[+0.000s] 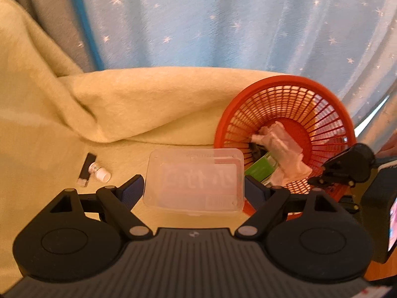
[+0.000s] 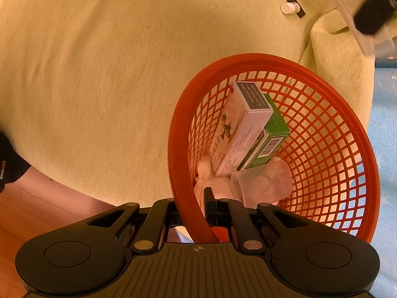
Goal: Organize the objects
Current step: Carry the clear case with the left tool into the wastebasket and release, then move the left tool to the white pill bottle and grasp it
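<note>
My left gripper (image 1: 194, 186) holds a clear plastic box (image 1: 196, 173), its blue pads pressed on the two short sides, just above the blanket and beside the red basket (image 1: 285, 84). My right gripper (image 2: 198, 206) is shut on the near rim of the red basket (image 2: 273, 62), which is tilted. In the basket lie a white medicine box (image 2: 238, 129), a green box (image 2: 268, 139) and crumpled white wrapping (image 2: 263, 183). A small white-capped bottle (image 1: 100, 171) and a black stick (image 1: 86, 166) lie on the blanket to the left.
A pale yellow-green blanket (image 1: 148, 99) covers the surface and bunches into a fold at the back. A blue star-patterned curtain (image 1: 223, 19) hangs behind. Wooden floor (image 2: 24, 223) shows below the blanket's edge.
</note>
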`<action>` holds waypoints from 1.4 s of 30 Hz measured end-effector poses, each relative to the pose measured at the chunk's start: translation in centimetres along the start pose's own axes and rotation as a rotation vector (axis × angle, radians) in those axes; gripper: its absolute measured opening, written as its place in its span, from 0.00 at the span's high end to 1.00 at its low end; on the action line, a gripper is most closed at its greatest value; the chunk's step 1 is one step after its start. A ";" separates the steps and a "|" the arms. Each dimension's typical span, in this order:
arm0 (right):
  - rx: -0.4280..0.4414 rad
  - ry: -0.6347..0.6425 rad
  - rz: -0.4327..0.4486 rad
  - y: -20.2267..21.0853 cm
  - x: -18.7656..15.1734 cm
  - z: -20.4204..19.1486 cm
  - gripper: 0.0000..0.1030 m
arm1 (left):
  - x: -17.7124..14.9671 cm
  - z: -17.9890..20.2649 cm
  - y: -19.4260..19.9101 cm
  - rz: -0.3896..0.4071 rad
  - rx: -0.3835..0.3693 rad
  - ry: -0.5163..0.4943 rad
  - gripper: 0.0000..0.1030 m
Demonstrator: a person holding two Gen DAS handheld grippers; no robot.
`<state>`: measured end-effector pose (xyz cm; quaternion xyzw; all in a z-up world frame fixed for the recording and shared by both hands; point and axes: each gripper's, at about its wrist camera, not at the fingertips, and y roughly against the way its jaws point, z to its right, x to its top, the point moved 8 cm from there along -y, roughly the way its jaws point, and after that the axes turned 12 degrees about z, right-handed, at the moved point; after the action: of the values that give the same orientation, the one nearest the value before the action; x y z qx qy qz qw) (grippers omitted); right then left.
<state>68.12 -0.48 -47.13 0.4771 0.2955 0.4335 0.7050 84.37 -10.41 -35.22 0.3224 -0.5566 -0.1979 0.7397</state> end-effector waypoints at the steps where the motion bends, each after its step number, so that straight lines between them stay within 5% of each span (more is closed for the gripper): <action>1: 0.000 -0.001 0.001 0.0 0.0 0.0 0.96 | 0.2 0.3 -0.1 0.002 -0.012 -0.002 0.20; 12: 0.005 -0.017 0.009 0.1 0.1 0.3 0.96 | 3.8 5.6 -1.8 0.030 -0.204 -0.102 0.19; 19: 0.007 -0.027 0.013 -0.2 0.3 0.5 0.96 | 6.0 8.1 -3.0 0.080 -0.316 -0.052 0.14; 31: 0.007 -0.033 0.018 -0.7 0.5 0.8 0.96 | 4.2 4.6 -2.5 0.073 -0.206 -0.026 0.14; 42: 0.009 -0.049 0.008 -0.2 0.5 0.5 0.96 | 0.0 -3.2 -2.4 0.012 0.027 -0.013 0.14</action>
<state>68.84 -0.33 -47.12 0.4921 0.2782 0.4230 0.7082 87.54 -11.30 -37.43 0.3277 -0.5661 -0.1879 0.7327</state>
